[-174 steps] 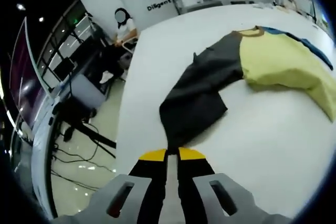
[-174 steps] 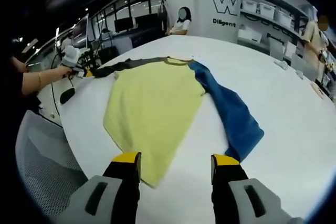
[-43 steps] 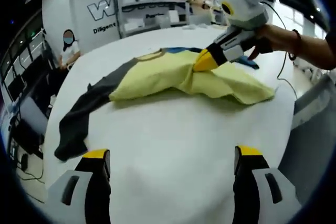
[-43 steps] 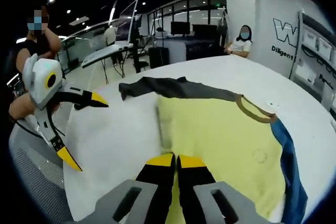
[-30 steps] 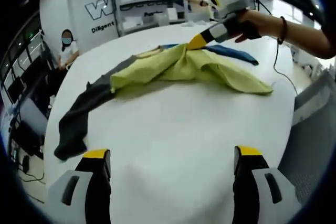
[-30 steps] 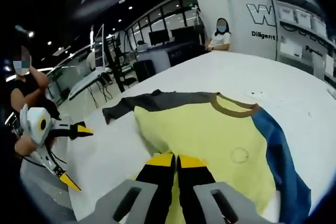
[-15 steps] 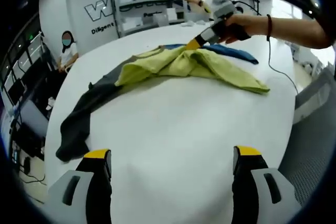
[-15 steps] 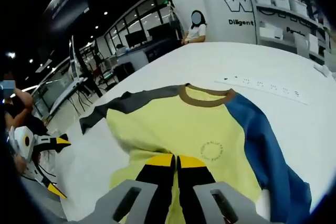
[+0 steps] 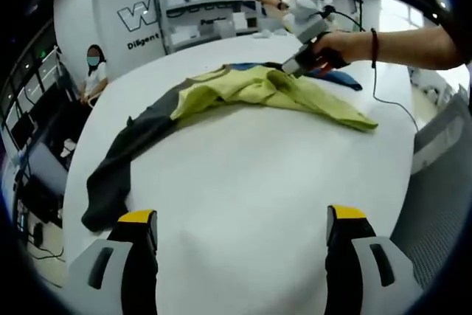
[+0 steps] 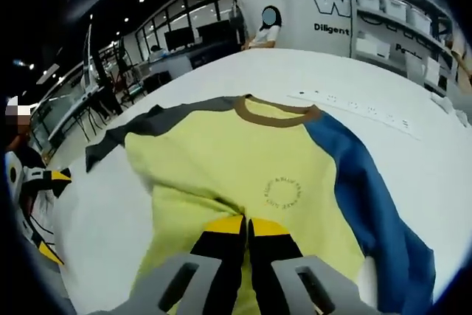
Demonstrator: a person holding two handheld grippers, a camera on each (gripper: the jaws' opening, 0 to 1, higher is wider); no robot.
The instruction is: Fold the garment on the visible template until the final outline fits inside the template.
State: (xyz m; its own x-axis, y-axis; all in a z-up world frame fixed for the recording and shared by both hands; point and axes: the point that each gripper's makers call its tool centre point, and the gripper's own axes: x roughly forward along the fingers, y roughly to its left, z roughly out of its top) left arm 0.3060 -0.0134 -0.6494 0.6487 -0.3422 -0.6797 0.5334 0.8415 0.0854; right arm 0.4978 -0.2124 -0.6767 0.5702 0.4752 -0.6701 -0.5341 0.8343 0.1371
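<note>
The garment (image 10: 243, 175) lies on the white bench (image 9: 243, 182), a long-sleeved shirt with a yellow body, a brown collar band (image 10: 276, 117), one grey sleeve (image 9: 122, 156) and one blue sleeve (image 10: 369, 204). In the right gripper view its front faces up, with a small round printed mark (image 10: 282, 193) on the chest, and the yellow cloth is doubled over on itself near the jaws. In the left gripper view the yellow body is bunched and rumpled across the far half of the bench, the grey sleeve trails out along the bench toward its near left edge, and a strip of the blue sleeve shows beyond the yellow cloth.

The right gripper (image 10: 248, 230) has its yellow-tipped jaws closed together on the folded yellow cloth of the garment. Seen from the left gripper view, that same gripper (image 9: 291, 64) is held by a person's hand (image 9: 332, 46) at the far side of the garment, down at the cloth.

The left gripper (image 9: 240, 219) is held above bare bench, well apart from the garment, its jaws spread wide and holding nothing.

A seated person (image 9: 92, 79) is beyond the bench on the left, by a white wall with lettering (image 9: 144, 23). Shelving with white bins (image 9: 214, 5) stands behind the bench. No template outline can be made out on the bench surface.
</note>
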